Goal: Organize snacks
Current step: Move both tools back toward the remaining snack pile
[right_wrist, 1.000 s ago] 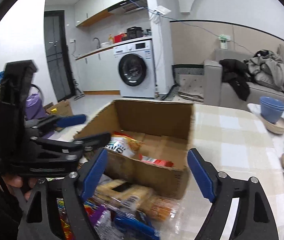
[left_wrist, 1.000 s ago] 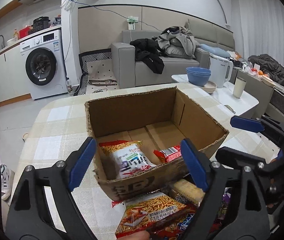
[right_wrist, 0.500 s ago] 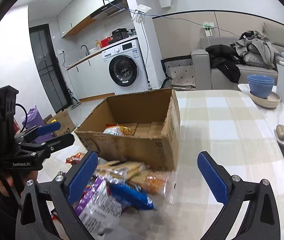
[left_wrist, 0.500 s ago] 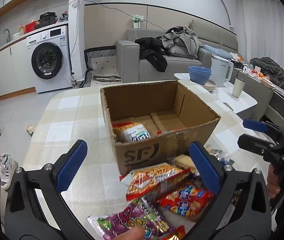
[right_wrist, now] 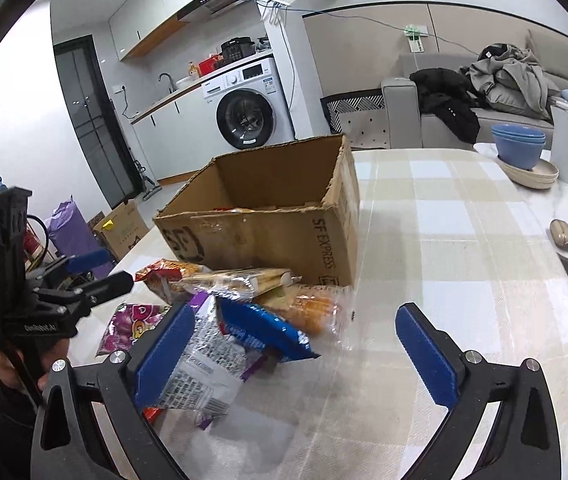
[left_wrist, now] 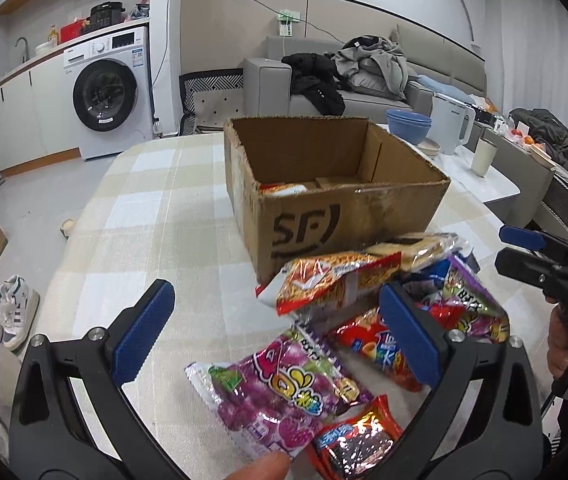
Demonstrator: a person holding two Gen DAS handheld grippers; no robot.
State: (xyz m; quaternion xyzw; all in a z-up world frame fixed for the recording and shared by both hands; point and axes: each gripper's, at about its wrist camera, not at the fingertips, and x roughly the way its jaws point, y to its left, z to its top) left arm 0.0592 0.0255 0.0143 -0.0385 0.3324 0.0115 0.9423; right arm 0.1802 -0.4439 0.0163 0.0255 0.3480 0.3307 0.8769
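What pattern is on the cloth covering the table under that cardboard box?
The tablecloth is a beige-and-white check, clearest in the right wrist view beside the cardboard box.

The cardboard box near the middle of the desk carries a big black "SF" logo on one side and "SF EXPRESS" printed sideways on the adjoining side. The snack packets' lettering can't be made out.
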